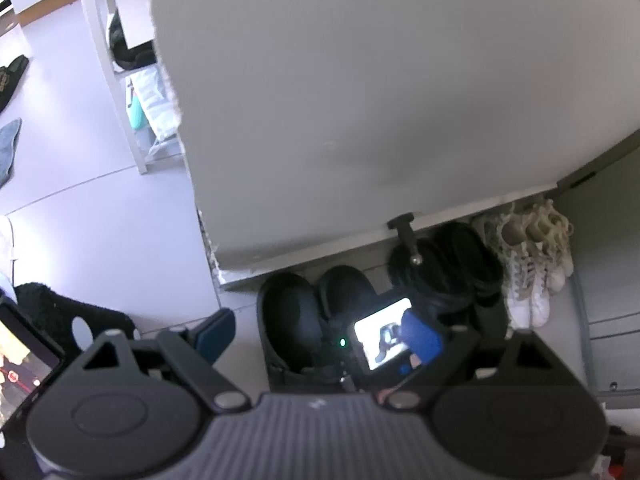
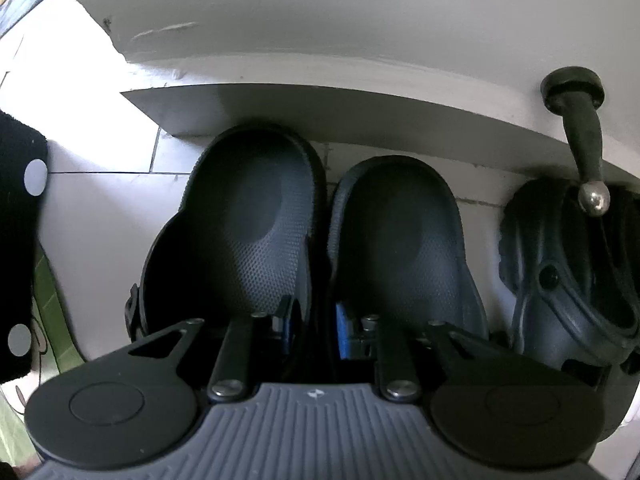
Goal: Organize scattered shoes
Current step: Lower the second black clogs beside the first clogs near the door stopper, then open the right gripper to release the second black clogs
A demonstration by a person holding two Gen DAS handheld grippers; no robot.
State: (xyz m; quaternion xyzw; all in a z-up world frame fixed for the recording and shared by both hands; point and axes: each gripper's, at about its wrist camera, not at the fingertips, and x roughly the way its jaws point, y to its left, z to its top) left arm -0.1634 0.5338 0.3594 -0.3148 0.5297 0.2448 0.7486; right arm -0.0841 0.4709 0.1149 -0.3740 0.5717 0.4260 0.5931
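Right gripper [image 2: 316, 330] lower centre, clenched on adjoining inner walls of 2 dark clogs [image 2: 248, 224] | left gripper [image 1: 320, 332] released, holding nothing | white sneakers [image 1: 532, 284] right of frame.

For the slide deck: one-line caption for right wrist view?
Right gripper pinches the adjoining walls of two dark clogs beneath a white cabinet.

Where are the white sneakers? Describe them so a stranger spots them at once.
Find the big grey cabinet panel; a row of shoes stands under its lower edge. Go to the right end of that row, past the dark clogs: the white sneakers are the only pale, laced pair there.
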